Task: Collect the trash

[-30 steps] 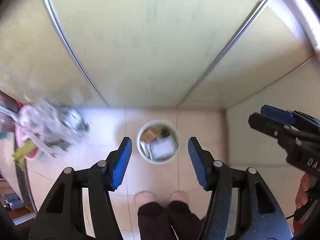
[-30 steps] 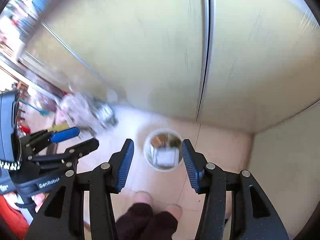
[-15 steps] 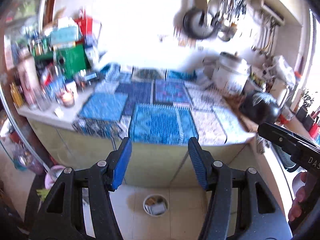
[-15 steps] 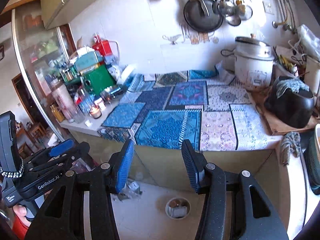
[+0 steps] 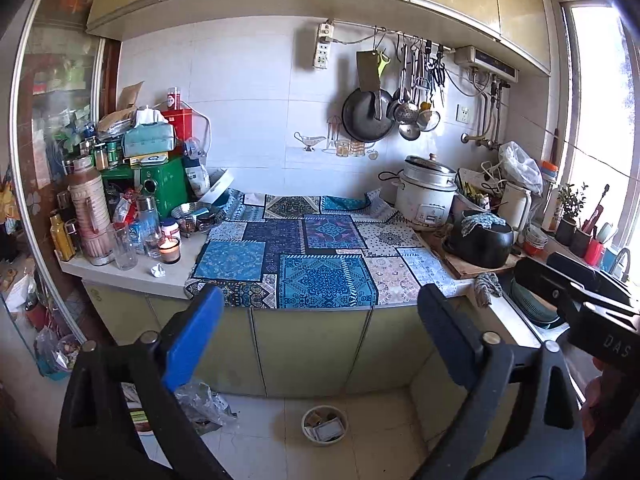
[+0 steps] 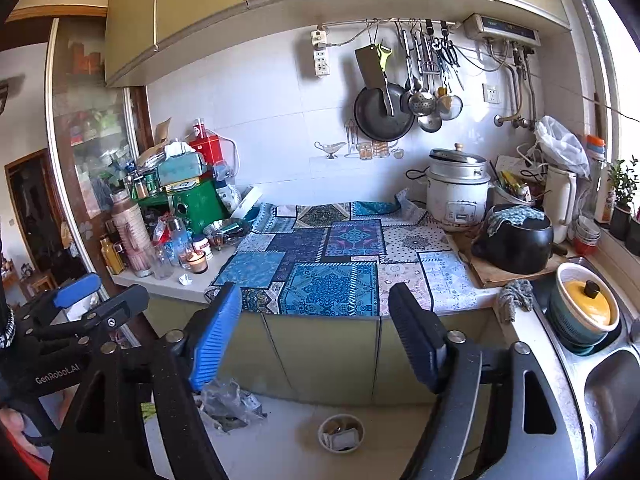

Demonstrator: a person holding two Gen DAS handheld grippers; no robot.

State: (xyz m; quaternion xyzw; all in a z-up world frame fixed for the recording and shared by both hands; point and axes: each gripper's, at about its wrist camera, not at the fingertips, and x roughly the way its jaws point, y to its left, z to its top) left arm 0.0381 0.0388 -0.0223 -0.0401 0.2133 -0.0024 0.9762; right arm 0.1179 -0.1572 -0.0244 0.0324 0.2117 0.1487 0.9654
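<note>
Left gripper: jaws spread wide, blue pads facing each other, nothing between them. Right gripper: likewise spread and empty. Both tools are held out in front of the counter, level with its front edge and well apart from anything on it.

The governing relation is this: the crumpled paper ball lies ahead of both tools and off to their left, on the bare pale strip of counter beside the patterned cloth. From the right wrist view the same ball sits above and left of the left-hand pad. The left gripper appears the nearer of the two, being on the ball's side, so it is the likelier tool for the pick. The ball has no clear long axis; it is a small, roughly round wad, so jaw orientation probably matters little.

The ball is white, creased and compact, standing alone just in front of a lit candle jar and near an empty drinking glass. An approach should probably come from the counter's front edge, to avoid the flame and glass.

On the floor below, against the cabinet doors, stands a small round bin already holding scraps; it is the probable destination. A crumpled plastic bag lies on the floor to its left.
</note>
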